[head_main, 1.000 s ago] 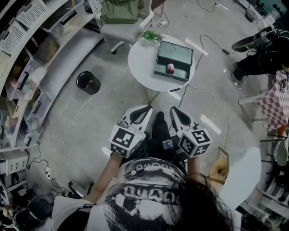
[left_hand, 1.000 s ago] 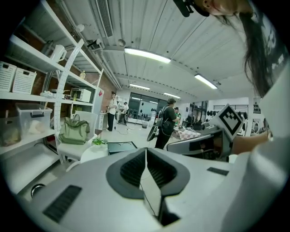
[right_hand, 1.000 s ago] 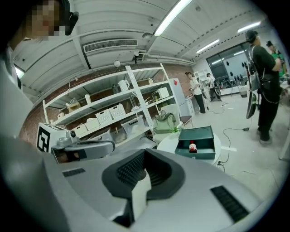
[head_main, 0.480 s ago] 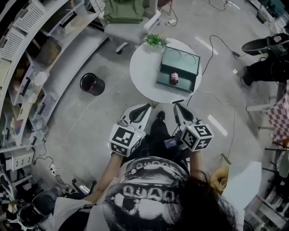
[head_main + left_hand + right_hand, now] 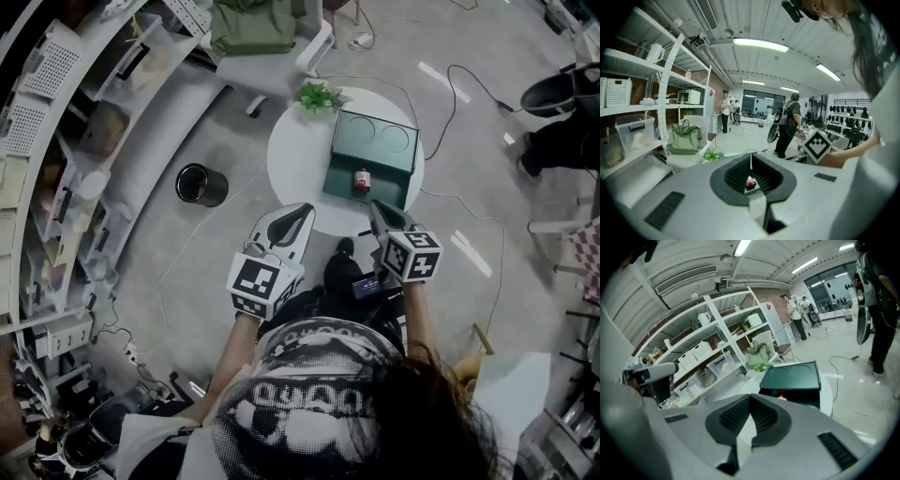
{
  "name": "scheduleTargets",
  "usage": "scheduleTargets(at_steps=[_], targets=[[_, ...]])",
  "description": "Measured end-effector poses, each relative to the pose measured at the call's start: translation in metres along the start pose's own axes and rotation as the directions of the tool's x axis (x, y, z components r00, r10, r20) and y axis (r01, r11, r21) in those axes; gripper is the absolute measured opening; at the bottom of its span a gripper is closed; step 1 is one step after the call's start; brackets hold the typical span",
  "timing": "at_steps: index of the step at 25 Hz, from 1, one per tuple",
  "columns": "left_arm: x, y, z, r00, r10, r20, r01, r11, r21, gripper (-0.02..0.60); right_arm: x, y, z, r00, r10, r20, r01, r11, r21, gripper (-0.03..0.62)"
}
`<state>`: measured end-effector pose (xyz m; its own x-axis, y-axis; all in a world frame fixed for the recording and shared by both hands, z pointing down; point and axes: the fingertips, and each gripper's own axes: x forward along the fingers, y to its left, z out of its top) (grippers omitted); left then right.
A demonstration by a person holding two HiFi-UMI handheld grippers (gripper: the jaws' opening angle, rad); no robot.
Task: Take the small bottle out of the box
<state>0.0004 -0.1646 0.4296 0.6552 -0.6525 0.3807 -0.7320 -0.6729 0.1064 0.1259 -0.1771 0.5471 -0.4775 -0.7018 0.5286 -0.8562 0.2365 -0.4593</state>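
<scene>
A dark green box (image 5: 372,155) lies open on a round white table (image 5: 298,159), its lid folded back. The small bottle (image 5: 361,180) with a red label stands in the near half of the box. In the left gripper view the bottle (image 5: 750,183) shows through the hollow between the jaws. My left gripper (image 5: 306,209) is shut and empty, over the table's near edge. The right gripper (image 5: 376,205) is shut and empty, its tips just short of the box's near wall. The right gripper view looks onto the box (image 5: 792,378) from close by.
A small green plant (image 5: 319,96) stands at the table's far edge. On the floor to the left sits a black bin (image 5: 199,184). A chair holding a green bag (image 5: 253,26) is behind the table, shelves (image 5: 66,141) curve along the left, and cables (image 5: 469,84) trail on the right.
Both grippers have moved forward toward the table. The table and box now sit closer to them, and the right gripper's tips have reached the box's near side.
</scene>
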Motion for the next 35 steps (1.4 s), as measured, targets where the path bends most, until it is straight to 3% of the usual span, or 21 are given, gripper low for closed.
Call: scheduleTargets(at_steps=[10,19,28,35], targets=[[0.035,0.007,0.013,0.999,0.017,-0.033,-0.016,0.999,0.032,0.017,0.04,-0.063,0.004,0.997,-0.066,-0.033,0.07,0.989,0.128,0.0],[0.048,0.005,0.011,0.998,0.014,-0.067,-0.011,0.999,0.05,0.018,0.077,-0.079,-0.011,0.992,-0.026,-0.12,0.048,0.983,0.179,0.082],[0.04,0.021,0.004,0.995,0.046,-0.093,-0.044,0.999,0.023,0.018,0.119,-0.087,-0.021,0.968,-0.048,-0.246,0.086,0.986,0.145,0.166],[0.043,0.045,0.005,0.996,0.011,-0.09,-0.01,1.0,0.014,0.017,0.139,-0.09,-0.038,0.932,-0.121,-0.341,0.149,0.987,0.056,0.223]])
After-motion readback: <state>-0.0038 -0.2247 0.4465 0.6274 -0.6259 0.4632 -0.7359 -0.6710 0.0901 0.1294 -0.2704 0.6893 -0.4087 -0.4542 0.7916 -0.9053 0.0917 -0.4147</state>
